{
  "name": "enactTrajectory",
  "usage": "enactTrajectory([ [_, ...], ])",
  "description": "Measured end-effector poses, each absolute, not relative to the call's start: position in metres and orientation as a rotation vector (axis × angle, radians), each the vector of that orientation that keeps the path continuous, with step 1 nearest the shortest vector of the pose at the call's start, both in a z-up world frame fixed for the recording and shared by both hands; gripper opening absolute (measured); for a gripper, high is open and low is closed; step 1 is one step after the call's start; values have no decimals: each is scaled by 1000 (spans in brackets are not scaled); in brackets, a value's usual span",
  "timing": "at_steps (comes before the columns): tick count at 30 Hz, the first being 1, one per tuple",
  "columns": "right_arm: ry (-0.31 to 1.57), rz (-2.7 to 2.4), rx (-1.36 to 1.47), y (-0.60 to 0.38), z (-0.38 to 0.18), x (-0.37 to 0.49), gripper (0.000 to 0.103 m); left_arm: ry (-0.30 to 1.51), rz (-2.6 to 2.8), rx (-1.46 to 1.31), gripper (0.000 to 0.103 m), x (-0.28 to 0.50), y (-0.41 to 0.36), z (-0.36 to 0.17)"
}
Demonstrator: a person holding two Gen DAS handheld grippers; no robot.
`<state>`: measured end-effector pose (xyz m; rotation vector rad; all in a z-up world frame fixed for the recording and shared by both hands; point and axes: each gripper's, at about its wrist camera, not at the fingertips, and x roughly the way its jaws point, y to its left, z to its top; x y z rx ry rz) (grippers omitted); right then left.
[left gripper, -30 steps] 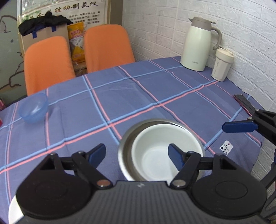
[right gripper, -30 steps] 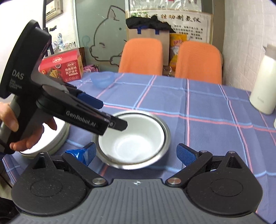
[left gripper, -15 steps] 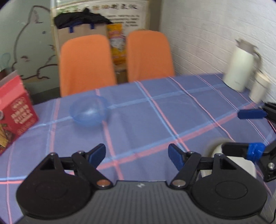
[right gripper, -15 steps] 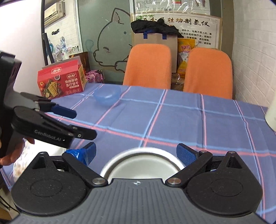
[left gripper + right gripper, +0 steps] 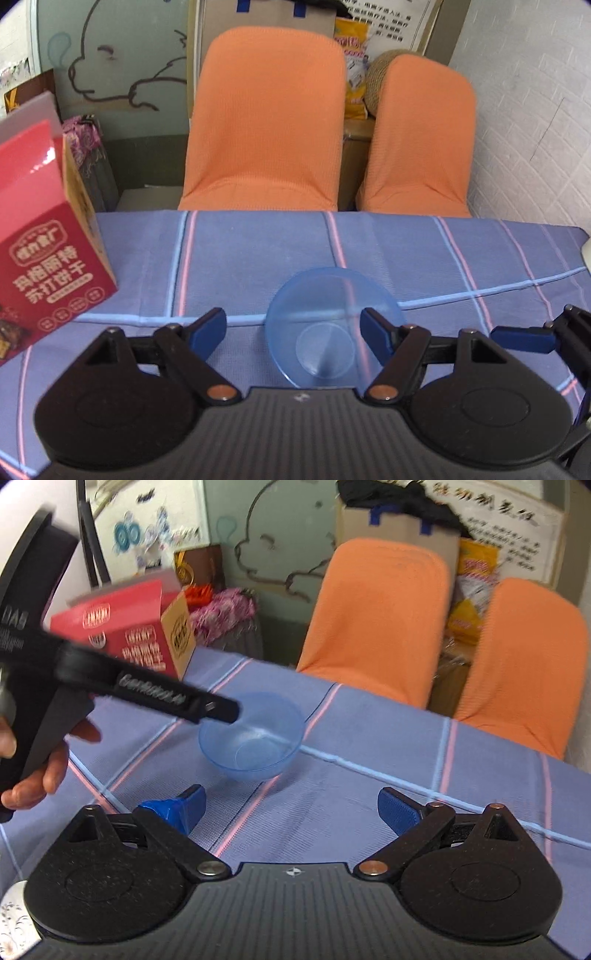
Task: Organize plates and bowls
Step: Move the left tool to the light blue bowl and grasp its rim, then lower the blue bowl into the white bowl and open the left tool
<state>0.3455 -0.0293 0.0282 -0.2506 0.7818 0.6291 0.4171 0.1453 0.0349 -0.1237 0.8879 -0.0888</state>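
A clear blue plastic bowl [image 5: 332,328] stands upright on the blue plaid tablecloth [image 5: 258,251] near the far edge. My left gripper [image 5: 293,328] is open, its right finger over the bowl's right rim and its left finger to the left of the bowl. The right wrist view shows the bowl [image 5: 253,734] with the left gripper's finger reaching over its left rim. My right gripper [image 5: 291,805] is open and empty, short of the bowl. A white patterned plate rim [image 5: 14,919] shows at the bottom left.
A red biscuit box [image 5: 48,236] stands at the table's left, close to the bowl. Two orange chairs [image 5: 266,122] stand behind the far table edge. My right gripper's blue fingertip [image 5: 524,338] shows at the right of the left wrist view.
Both grippers have moved away from the nested steel and white bowls to the far left part of the table. My left gripper now straddles the blue bowl's rim. Both stay open.
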Motion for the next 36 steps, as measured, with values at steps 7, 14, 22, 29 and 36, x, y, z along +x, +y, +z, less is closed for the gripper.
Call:
enactTrajectory([
  [7, 819, 640, -291, -3, 8, 361, 87, 904, -111, -126, 73, 434, 145, 18],
  [14, 866, 623, -289, 13, -12, 374, 88, 924, -126, -139, 58, 446, 148, 3],
  [22, 762, 651, -276, 19, -9, 366, 85, 945, -212, -141, 34, 444, 147, 3],
  [29, 657, 683, -310, 16, 13, 341, 85, 910, -235, -126, 34, 417, 138, 22],
  [36, 641, 662, -330, -16, 47, 307, 85, 881, -315, -139, 34, 363, 97, 49],
])
